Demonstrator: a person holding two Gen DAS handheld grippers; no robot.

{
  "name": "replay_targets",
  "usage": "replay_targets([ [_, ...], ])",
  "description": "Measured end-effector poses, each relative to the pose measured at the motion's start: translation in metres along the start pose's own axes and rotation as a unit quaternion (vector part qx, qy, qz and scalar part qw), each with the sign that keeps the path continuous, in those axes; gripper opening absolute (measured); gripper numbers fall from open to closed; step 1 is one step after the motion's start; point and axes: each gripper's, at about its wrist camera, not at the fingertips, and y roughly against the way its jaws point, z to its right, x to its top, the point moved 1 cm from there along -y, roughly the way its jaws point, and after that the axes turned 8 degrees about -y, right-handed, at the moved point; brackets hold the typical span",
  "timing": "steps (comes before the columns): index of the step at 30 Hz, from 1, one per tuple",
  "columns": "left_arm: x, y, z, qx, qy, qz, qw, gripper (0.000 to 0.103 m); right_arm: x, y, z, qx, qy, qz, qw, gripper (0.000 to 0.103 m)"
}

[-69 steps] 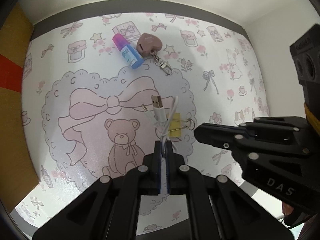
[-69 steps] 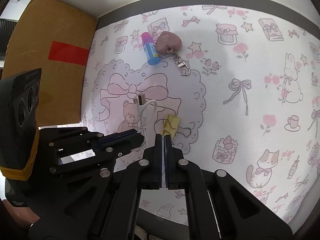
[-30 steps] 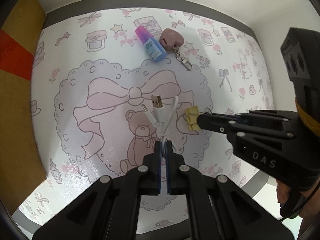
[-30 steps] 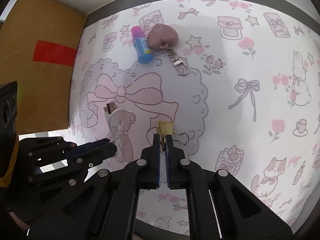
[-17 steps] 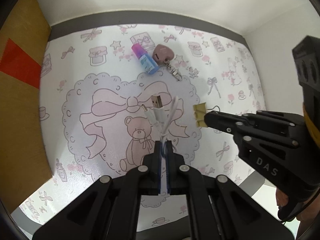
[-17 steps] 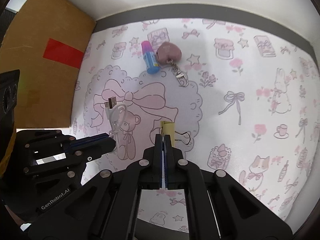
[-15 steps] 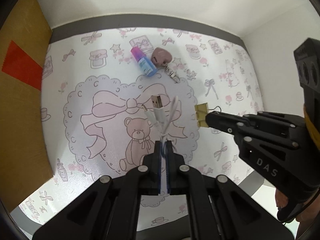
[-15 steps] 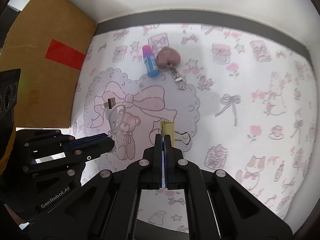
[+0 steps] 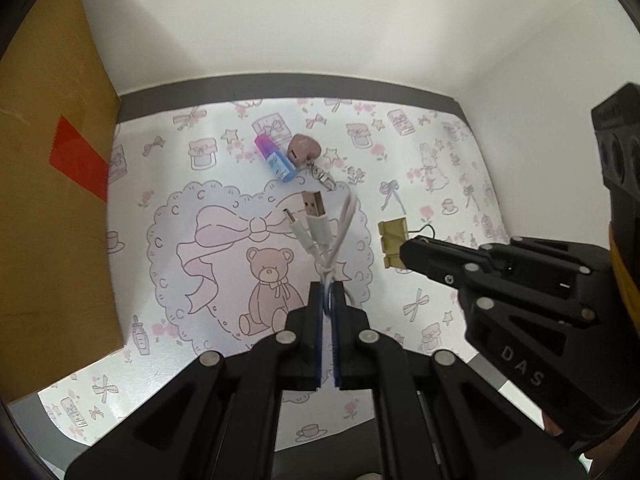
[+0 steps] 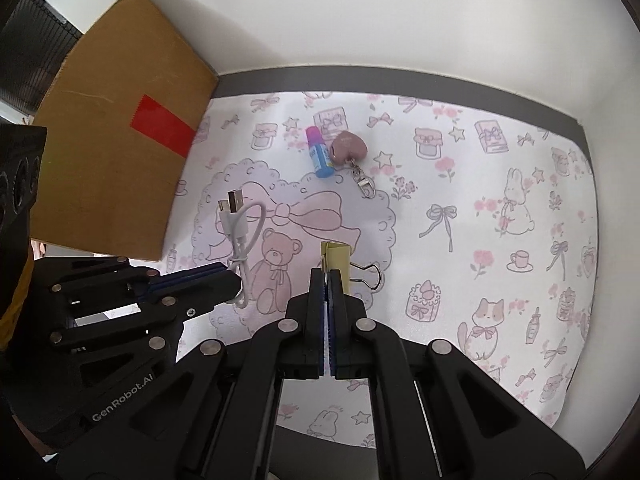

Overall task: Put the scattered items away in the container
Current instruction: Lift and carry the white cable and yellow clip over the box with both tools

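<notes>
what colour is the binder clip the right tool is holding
Pale yellow, with silver wire handles; the binder clip shows best in the right wrist view.

- The cardboard box [image 10: 120, 128] is seen as matt brown paperboard — with glossy red tape.
- The white cable [image 9: 320, 232] looks smooth plastic.
- The keychain clasp [image 10: 366, 186] is shiny metal.
- The printed mat [image 10: 460, 220] appears smooth, faintly sheened.

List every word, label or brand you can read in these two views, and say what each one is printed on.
"DAS": on the side of the right gripper, seen from the left wrist view.
"GenRobot.AI": on the side of the left gripper, seen from the right wrist view.
Label on the small pink and blue bottle: too small and blurred to read.
Red tape on the cardboard box: no text.
</notes>
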Motion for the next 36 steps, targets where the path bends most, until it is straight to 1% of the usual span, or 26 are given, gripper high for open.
replay_targets([
  [2,0.000,0.006,0.001,0.007,-0.001,0.006,1.0000,0.004,-0.001,0.006,-0.004,0.000,0.001,0.005,1.000,0.001],
  [5,0.000,0.016,0.002,0.008,-0.001,0.017,0.9998,0.004,-0.003,0.017,-0.010,-0.001,0.006,0.019,1.000,0.001],
  [18,-0.002,0.057,-0.001,0.022,0.002,0.055,0.9983,0.003,-0.007,0.055,-0.035,-0.007,0.025,0.052,0.998,0.001],
  [21,0.002,0.068,-0.003,0.033,0.005,0.065,0.9973,0.003,-0.005,0.065,-0.042,-0.011,0.031,0.062,0.998,0.001],
  [23,0.005,0.073,-0.004,0.038,0.007,0.071,0.9967,0.004,-0.002,0.070,-0.049,-0.021,0.039,0.070,0.997,0.001],
  [30,0.013,0.098,-0.010,0.053,0.011,0.094,0.9941,0.004,0.009,0.086,-0.066,-0.024,0.046,0.087,0.995,0.001],
  [36,0.014,0.115,-0.015,0.061,0.015,0.111,0.9918,0.004,0.019,0.099,-0.086,-0.026,0.066,0.100,0.992,0.001],
])
